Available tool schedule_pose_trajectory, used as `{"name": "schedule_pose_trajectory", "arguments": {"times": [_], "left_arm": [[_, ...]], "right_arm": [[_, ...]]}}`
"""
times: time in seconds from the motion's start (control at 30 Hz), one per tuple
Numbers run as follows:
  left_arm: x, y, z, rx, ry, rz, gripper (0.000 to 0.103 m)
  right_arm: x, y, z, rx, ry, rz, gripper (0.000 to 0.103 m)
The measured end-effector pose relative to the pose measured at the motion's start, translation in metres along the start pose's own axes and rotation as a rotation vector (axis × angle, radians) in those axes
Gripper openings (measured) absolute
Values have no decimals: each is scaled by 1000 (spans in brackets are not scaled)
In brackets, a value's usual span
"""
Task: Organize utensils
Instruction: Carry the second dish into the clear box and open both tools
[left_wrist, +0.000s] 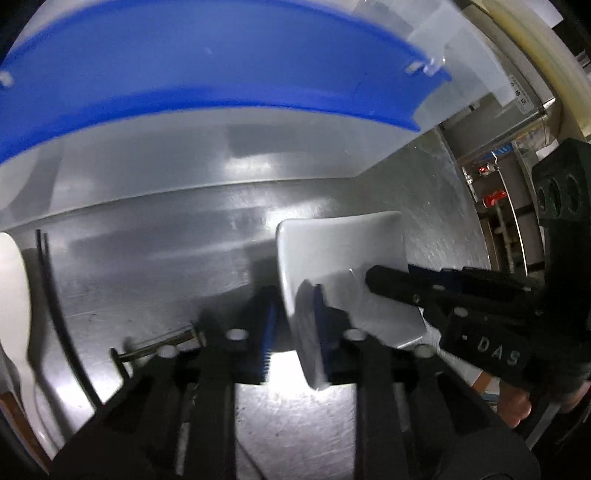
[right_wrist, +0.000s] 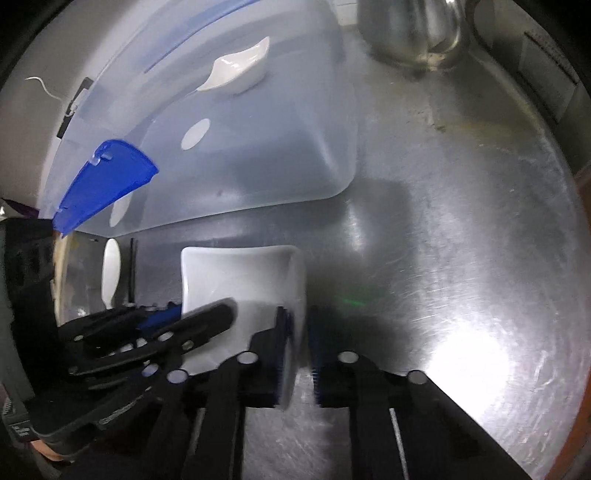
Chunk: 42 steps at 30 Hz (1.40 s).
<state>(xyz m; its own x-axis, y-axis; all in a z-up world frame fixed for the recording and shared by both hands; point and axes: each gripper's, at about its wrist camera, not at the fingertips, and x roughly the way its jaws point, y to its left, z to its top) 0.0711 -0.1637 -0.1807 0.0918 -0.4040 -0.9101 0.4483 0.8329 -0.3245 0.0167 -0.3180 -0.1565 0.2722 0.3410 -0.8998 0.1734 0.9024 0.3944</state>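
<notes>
Grippers, left (left_wrist: 293, 332) and right (right_wrist: 297, 354), are both clamped on opposite rims of the square white dish (left_wrist: 343, 258) on the steel counter (right_wrist: 461, 221) beside the translucent bin (right_wrist: 258, 147), apparently to lift it evenly.

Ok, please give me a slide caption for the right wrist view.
Both grippers, right gripper and left gripper, clamp opposite rims of a white square dish on a steel counter.
</notes>
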Motion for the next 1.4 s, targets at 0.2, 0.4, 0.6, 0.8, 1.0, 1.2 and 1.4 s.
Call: {"name": "schedule_pose_trajectory", "arguments": {"times": [0.2,0.4,0.6,0.8,1.0,1.2,1.4], "left_arm": [[-31,-13,-9,3,-20,-10,9],[-138,-41,4,110,-179,-126,9],[-211,-28,105,188,-361,-28,9],[-161,30,214,104,-223,9,9],[-67,76,251,1,-28,-21,10],[-15,79,264,3,61,-2,10],[-3,73,267,17,72,33,10]], "right_arm": [[-17,6,-15,-9,-51,-7,9],[-128,56,-18,-153,-300,-24,8],[-173,112,84,-266,-431,-24,9],[-104,124,198,-225,-297,-117,9],[-13,91,245,-104,-81,-139,9],[30,71,261,-46,3,-169,10],[43,75,265,-62,20,-224,11]]}}
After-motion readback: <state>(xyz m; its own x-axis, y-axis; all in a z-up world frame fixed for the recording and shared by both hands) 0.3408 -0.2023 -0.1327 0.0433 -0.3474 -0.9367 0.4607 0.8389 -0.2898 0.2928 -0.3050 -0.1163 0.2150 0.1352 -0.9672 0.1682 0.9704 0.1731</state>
